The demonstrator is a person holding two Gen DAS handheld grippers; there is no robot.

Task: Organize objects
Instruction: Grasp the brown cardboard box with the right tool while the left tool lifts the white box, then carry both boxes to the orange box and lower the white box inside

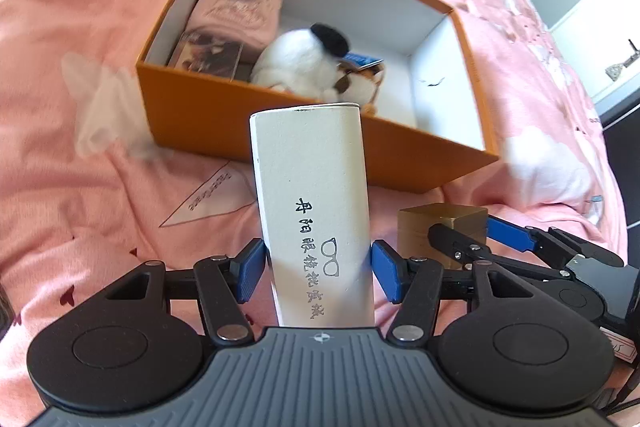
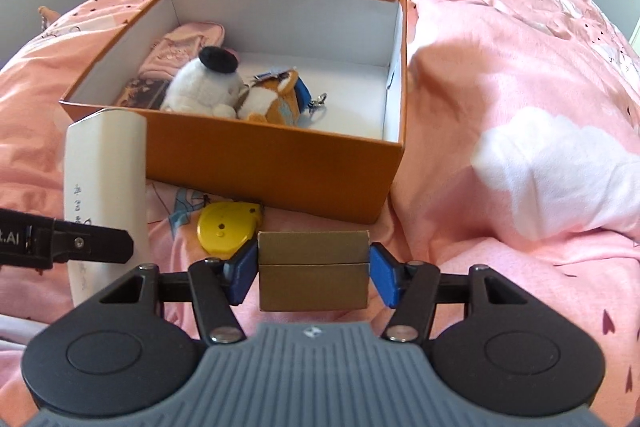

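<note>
An open orange box [image 1: 208,115] [image 2: 280,163] lies on the pink bed. Inside it are a pink pouch [image 1: 240,7] [image 2: 180,47], a white plush with a black ear [image 1: 300,59] [image 2: 204,83], an orange plush keychain [image 2: 276,103] and a dark card [image 1: 208,55]. My left gripper [image 1: 318,269] is shut on a tall white glasses case [image 1: 312,203] [image 2: 104,179], held upright in front of the box. My right gripper [image 2: 312,271] is shut on a small gold box [image 2: 313,269] [image 1: 436,223], just right of the case.
A yellow round tape measure [image 2: 226,231] lies on the bedding between the orange box and the gold box. The rumpled pink duvet [image 2: 520,107] rises to the right. White furniture [image 1: 600,39] stands at the far right.
</note>
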